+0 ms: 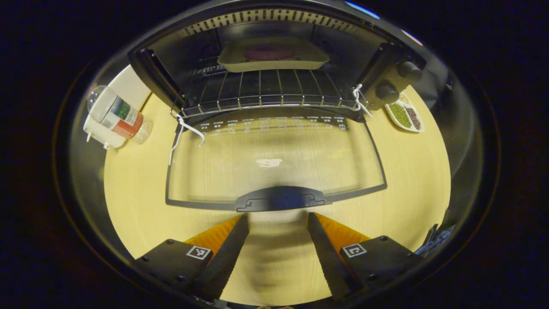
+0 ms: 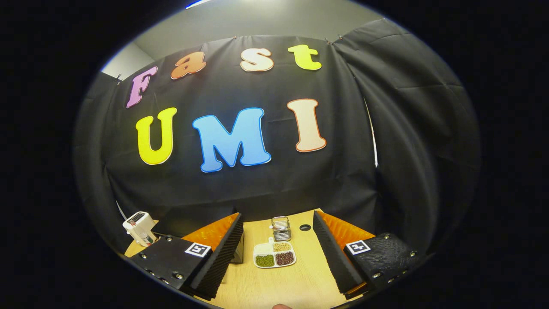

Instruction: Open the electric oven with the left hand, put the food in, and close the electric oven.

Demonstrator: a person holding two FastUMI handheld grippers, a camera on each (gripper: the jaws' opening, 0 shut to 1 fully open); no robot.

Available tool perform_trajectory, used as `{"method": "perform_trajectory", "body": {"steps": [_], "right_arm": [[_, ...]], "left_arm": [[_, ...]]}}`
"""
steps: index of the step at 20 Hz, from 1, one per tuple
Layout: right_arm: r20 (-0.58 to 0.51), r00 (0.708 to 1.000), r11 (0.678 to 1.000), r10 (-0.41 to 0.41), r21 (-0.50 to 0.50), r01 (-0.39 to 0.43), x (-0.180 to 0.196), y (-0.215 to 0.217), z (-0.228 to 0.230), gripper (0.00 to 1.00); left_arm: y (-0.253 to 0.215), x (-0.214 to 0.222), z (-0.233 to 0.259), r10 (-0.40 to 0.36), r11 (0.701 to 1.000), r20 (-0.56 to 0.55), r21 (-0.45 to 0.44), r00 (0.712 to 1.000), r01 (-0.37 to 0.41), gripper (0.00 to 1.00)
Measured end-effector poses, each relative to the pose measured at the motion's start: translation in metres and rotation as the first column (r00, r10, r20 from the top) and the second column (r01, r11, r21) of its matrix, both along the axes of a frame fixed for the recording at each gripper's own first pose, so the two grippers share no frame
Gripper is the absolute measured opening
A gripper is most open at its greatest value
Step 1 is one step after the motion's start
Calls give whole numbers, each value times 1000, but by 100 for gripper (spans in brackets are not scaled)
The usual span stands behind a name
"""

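Note:
The black electric oven [image 1: 274, 47] stands open on the wooden table, its glass door [image 1: 274, 161] folded flat toward me. A pale tray with dark reddish food [image 1: 271, 56] rests on the wire rack [image 1: 266, 92] inside. My left gripper [image 1: 278, 219] is open just short of the door's dark handle [image 1: 281, 198], with nothing between its fingers. In the right gripper view, my right gripper [image 2: 278, 219] is open and holds nothing, raised above the table and facing the booth wall.
A clear bottle with a coloured label [image 1: 118, 116] lies left of the oven over a white object. A divided dish of beans [image 1: 405, 113] [image 2: 274, 255] sits right of the oven. A small metal holder [image 2: 281, 228] and a white device [image 2: 139, 225] stand at the table's back.

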State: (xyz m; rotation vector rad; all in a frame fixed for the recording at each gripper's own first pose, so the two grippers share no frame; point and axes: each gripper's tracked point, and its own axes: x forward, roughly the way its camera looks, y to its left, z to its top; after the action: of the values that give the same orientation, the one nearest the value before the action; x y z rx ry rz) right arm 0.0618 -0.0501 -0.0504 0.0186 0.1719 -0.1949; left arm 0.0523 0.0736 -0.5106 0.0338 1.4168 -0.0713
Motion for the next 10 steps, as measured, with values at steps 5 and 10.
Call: {"method": "perform_trajectory", "body": {"steps": [5, 10], "right_arm": [[-25, 1000, 1000, -18, 6, 18, 1, -2, -9, 99], [-28, 999, 1000, -22, 5, 22, 0, 1, -10, 99]], "left_arm": [[-4, 4, -11, -13, 1000, -12, 1, 1000, 13, 95], [-5, 7, -12, -1, 1000, -14, 8, 1000, 1, 92]]}}
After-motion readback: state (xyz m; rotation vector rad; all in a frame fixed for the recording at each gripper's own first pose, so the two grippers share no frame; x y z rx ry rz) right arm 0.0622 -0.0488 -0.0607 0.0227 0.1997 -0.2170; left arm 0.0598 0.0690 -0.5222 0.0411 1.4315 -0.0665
